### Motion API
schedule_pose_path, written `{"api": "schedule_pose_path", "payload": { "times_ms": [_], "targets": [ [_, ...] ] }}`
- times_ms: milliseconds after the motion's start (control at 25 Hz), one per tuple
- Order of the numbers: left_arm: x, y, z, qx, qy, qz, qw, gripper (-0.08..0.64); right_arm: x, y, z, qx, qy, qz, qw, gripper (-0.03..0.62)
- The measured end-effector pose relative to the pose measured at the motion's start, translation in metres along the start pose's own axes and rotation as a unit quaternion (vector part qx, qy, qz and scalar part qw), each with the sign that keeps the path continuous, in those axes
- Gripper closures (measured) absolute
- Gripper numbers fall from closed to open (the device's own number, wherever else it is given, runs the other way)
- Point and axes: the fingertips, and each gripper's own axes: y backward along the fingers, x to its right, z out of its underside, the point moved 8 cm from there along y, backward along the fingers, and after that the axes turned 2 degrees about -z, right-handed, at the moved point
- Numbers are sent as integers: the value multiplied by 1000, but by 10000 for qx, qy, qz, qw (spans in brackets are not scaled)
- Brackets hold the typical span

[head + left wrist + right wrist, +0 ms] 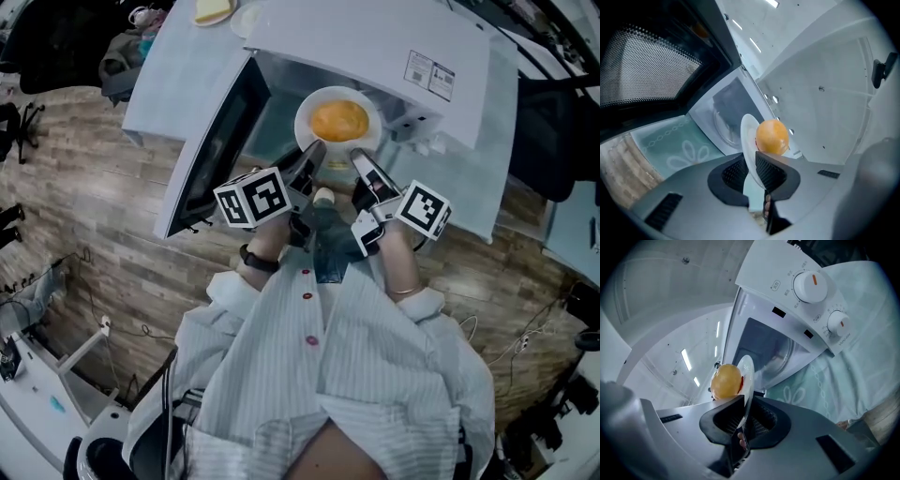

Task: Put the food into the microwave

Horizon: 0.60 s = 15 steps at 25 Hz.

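Observation:
A white plate (322, 101) carrying a round orange-yellow bun (339, 120) hangs just in front of the open mouth of the white microwave (375, 42). My left gripper (314, 155) is shut on the plate's near-left rim, and my right gripper (361, 161) is shut on its near-right rim. In the left gripper view the plate (749, 140) stands edge-on between the pads of that gripper (752, 171), the bun (772, 136) beyond them. The right gripper view shows the same grip (743, 416) on the plate (747, 373), with the bun (725, 380) to the left.
The microwave door (214, 155) swings open to the left. Two dials (811, 285) sit on its front panel. The microwave stands on a table with a pale patterned cloth (178, 75). Another plate with bread (214, 9) lies at the table's far end.

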Motion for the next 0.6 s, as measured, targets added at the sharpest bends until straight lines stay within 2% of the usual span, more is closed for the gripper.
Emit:
{"api": "schedule_pose_path", "payload": {
  "times_ms": [80,240,600],
  "targets": [
    [-1,-4,0,-1,8,-25,10000,517,2,-2,-4,-28,36,-75,10000,540],
    [-3,-6,-1,-23,33,-52,10000,517,5,-3,-4,-65,-37,58,10000,540],
    [-9,-9,-12,-171,22,-5,9999,517,-1,-16,-3,96,-102,-115,9998,540]
  ]
}}
